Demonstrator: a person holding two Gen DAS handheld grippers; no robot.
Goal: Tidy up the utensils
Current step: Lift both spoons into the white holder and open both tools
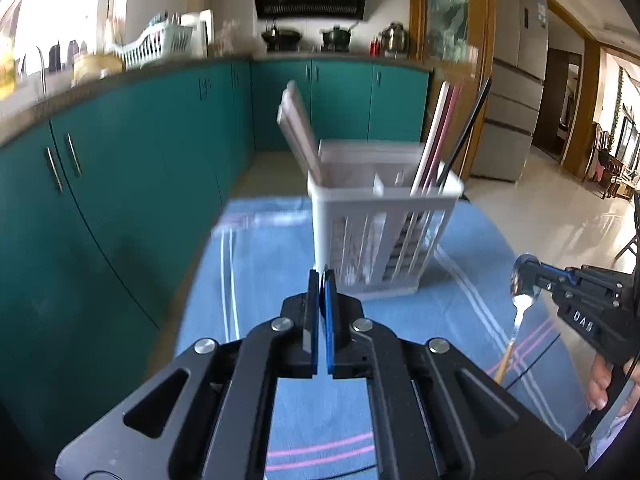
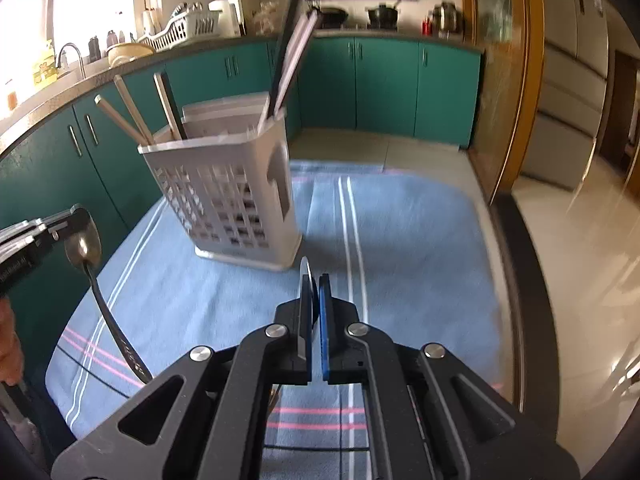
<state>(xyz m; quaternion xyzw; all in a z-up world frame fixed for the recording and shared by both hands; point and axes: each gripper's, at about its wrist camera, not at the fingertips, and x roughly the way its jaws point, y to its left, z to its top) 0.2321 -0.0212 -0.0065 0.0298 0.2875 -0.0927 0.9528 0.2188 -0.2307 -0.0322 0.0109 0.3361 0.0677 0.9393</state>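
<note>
A white slotted utensil caddy (image 1: 380,236) stands on a blue striped cloth (image 1: 260,264), with chopsticks (image 1: 298,132) leaning in its compartments. It also shows in the right wrist view (image 2: 228,200). My left gripper (image 1: 323,280) is shut on the bowl of a dark-handled spoon (image 2: 86,248), which hangs handle down; from its own view the spoon is edge-on and barely shows. My right gripper (image 2: 314,284) is shut on the bowl of a silver spoon (image 1: 522,292) with a yellowish handle hanging down. Both grippers are in front of the caddy, above the cloth.
Teal kitchen cabinets (image 1: 120,184) under a countertop run along the left and back. A dish rack (image 1: 156,44) and pots sit on the counter. A refrigerator (image 1: 516,92) and a tiled floor (image 1: 560,208) lie to the right.
</note>
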